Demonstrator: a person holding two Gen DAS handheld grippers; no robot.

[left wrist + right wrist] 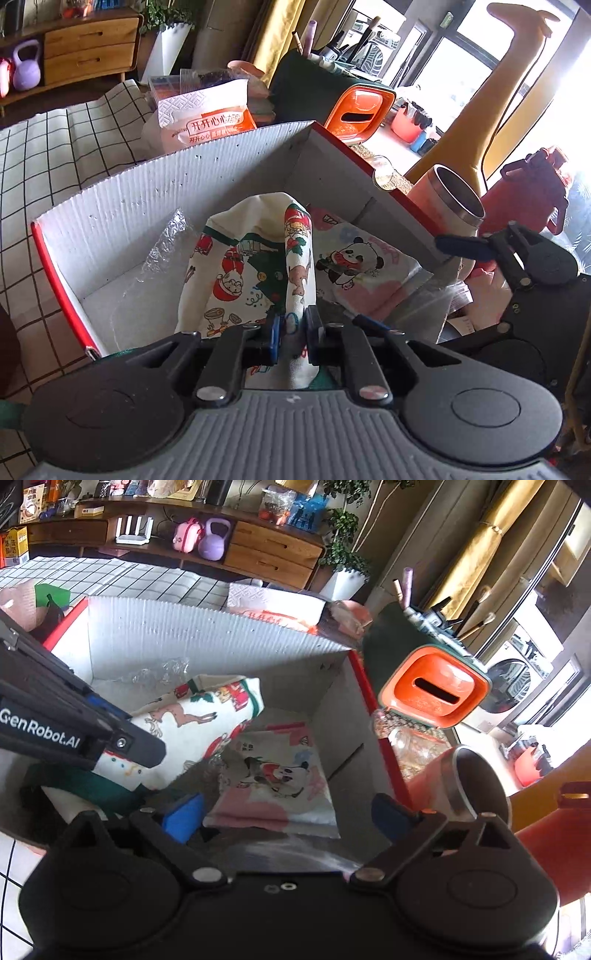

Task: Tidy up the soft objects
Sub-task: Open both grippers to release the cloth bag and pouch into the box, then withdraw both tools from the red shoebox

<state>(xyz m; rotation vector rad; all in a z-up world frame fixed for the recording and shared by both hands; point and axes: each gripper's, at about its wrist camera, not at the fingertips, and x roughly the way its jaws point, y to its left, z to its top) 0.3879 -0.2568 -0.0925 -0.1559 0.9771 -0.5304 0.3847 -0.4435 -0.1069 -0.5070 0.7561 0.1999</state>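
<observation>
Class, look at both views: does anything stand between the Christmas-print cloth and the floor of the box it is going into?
Nothing visible blocks it. The left gripper pinches the Christmas-print cloth inside the box. On the floor beside it lie a panda cloth and crumpled plastic wrap.

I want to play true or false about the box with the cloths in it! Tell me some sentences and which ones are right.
1. The left tool pinches the Christmas cloth. True.
2. The right tool holds the panda cloth. False: it is open and holds nothing.
3. The panda cloth lies flat inside the box. True.
4. The metal cup stands inside the box. False: it is outside, beside the box's red edge.
5. The purple kettlebell sits on the floor by the wooden drawers. True.
</observation>
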